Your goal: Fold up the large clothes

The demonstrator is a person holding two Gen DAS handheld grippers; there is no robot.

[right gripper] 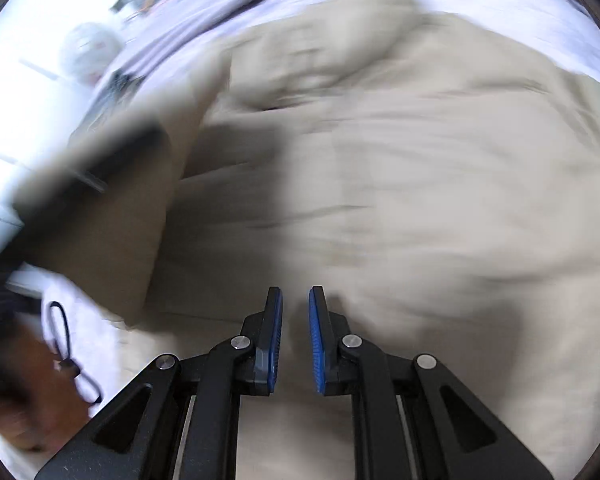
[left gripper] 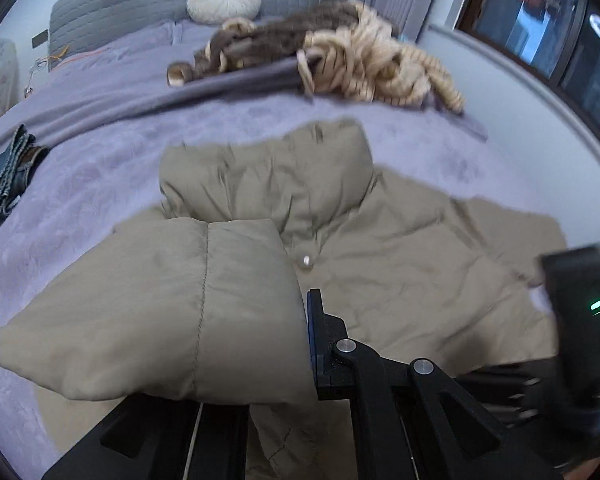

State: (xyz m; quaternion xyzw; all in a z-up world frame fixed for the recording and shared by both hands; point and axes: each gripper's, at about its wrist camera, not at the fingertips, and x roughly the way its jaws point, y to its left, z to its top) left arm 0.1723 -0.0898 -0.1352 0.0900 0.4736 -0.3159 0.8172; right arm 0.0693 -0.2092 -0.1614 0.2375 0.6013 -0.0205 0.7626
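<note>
A beige puffer jacket [left gripper: 400,264] lies front up on the lilac bed cover, collar toward the headboard. My left gripper [left gripper: 296,340] is shut on the jacket's left sleeve [left gripper: 172,312], which is lifted and drapes over the left finger, hiding it. My right gripper [right gripper: 295,340] hangs just above the jacket body [right gripper: 420,200] in the blurred right wrist view, its blue pads a small gap apart with nothing between them. It also shows as a black blur at the right edge of the left wrist view [left gripper: 580,320].
The lilac bed cover [left gripper: 80,208] spreads all around. A pile of brown and cream chunky knit [left gripper: 340,52] lies behind, with a round white cushion [left gripper: 224,0] at the grey headboard. Folded jeans [left gripper: 8,176] sit at the left edge. A wall and window are right.
</note>
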